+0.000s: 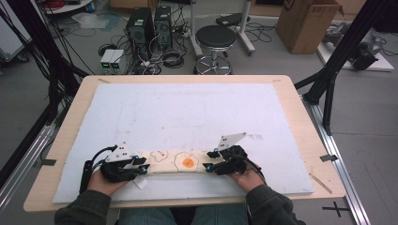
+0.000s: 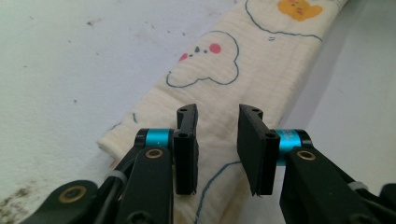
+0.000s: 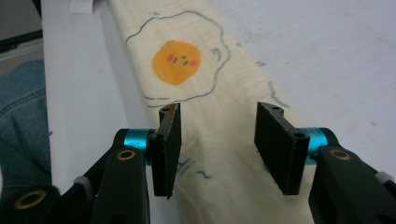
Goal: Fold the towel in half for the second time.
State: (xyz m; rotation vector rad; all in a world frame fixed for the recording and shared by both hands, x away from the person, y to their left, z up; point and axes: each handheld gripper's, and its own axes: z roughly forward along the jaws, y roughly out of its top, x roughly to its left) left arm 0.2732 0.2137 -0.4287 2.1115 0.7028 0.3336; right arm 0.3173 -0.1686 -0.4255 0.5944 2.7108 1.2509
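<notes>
A cream cloth [image 1: 176, 161] folded into a long narrow strip lies across the near part of the white board [image 1: 197, 112], printed with a fried egg and a cloud-like face. My left gripper [image 1: 143, 165] is at the strip's left end. In the left gripper view its jaws [image 2: 217, 116] stand apart just above the cloth [image 2: 219, 70], pressing on nothing. My right gripper [image 1: 208, 164] is at the strip's right end. In the right gripper view it [image 3: 219, 112] is open over the cloth [image 3: 205, 93], with the egg print just beyond the tips.
The white board covers most of a wooden table [image 1: 305, 140]. A small white tag [image 1: 140, 183] lies on the board near the left hand. Beyond the far edge, on the floor, are a black stool [image 1: 215, 40], computer towers [image 1: 141, 28] and a cardboard box [image 1: 307, 23].
</notes>
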